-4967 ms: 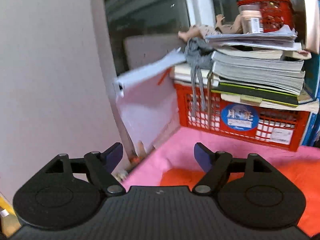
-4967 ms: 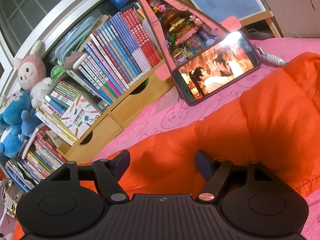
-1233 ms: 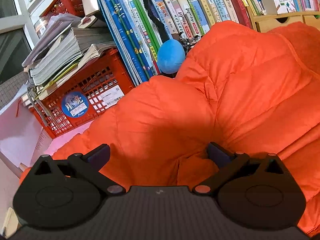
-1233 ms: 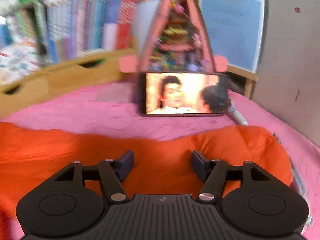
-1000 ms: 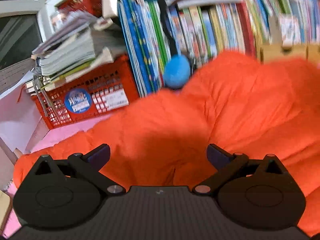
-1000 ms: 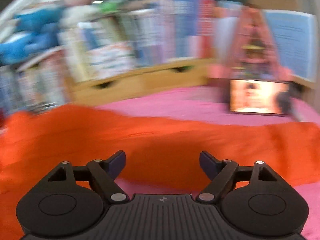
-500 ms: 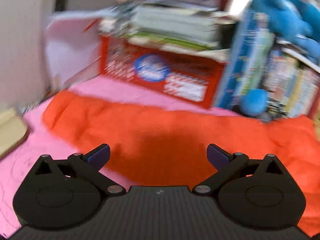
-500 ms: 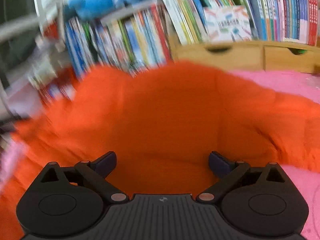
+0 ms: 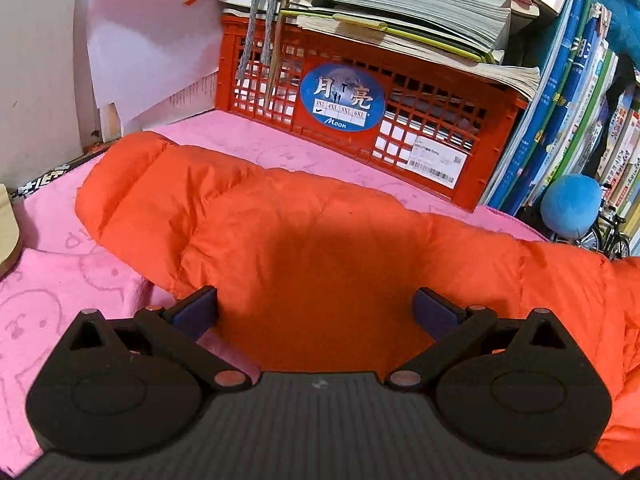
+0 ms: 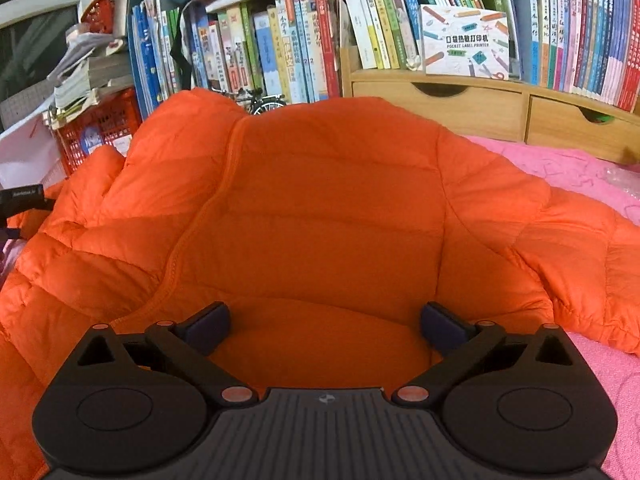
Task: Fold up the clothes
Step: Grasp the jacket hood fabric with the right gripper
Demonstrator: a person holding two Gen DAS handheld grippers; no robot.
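Orange puffer jacket [image 10: 320, 208] lies spread on the pink blanket [image 9: 48, 300], puffy and not flat yet, body bunched up toward the bookshelf [image 10: 280, 40], one sleeve [image 9: 160, 184] stretched out toward the red crate [image 9: 360, 120] in the left wrist view. Right gripper [image 10: 326, 326] jaws have just been opening and now stand spread wide, nothing pinched, only jacket fabric lying under the gap. Left gripper [image 9: 316, 312] jaws also wide apart, hovering over the sleeve where it joins the body, no cloth clamped. Change vs a second ago: both views swung a lot. The right camera had been facing the phone and the far sleeve with narrower jaws; now it looks square at the jacket body, front seam [image 10: 208, 208] running down its left side. The left camera turned from the raised jacket bulk and books to the sleeve lying low near the crate. Reads as a release and reposition: whatever was lifted is let go, the garment has settled, both grippers lined up for a new grab. Fold looks early, sleeves still out to both sides, no clean fold visible. Next grab likely the sleeve or side edge to bring inward; slick puffy fabric may slip or spring back. Blue ball [image 9: 572, 206] by the books is clear of it.
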